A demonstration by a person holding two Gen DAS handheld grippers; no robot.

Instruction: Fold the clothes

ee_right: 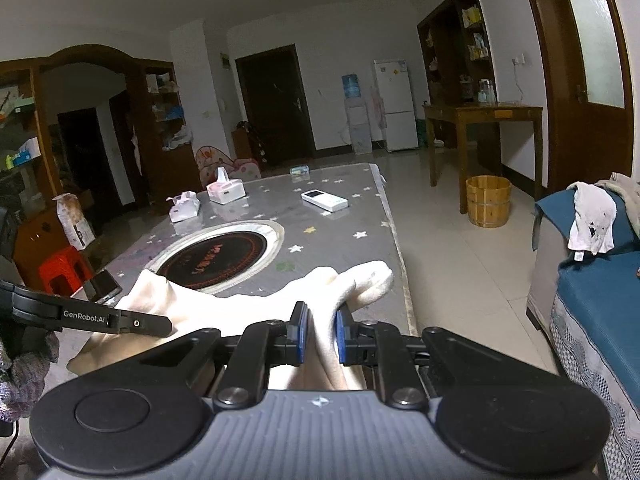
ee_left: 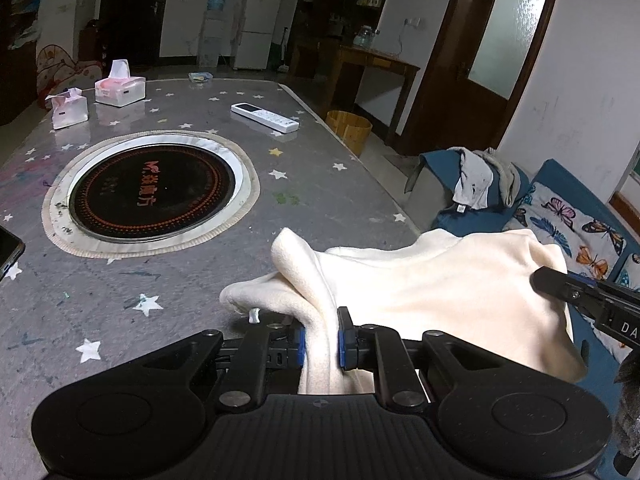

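our left gripper [ee_left: 322, 340] pinching a fold of the cream garment [ee_left: 440, 284], our right gripper [ee_right: 320, 332] clamped on it too, "genrobot.ai" printed on the left gripper's arm, induction hob [ee_left: 152, 196] lettering in orange chinese characters

phone [ee_left: 10, 250] getting cut off at left edge, left wrist view | cream garment [ee_left: 440, 280] lower part running hidden behind gripper body, bottom center | sofa [ee_right: 600, 292] getting cropped at right edge, right wrist view | remote [ee_right: 324, 200] btns reading too small
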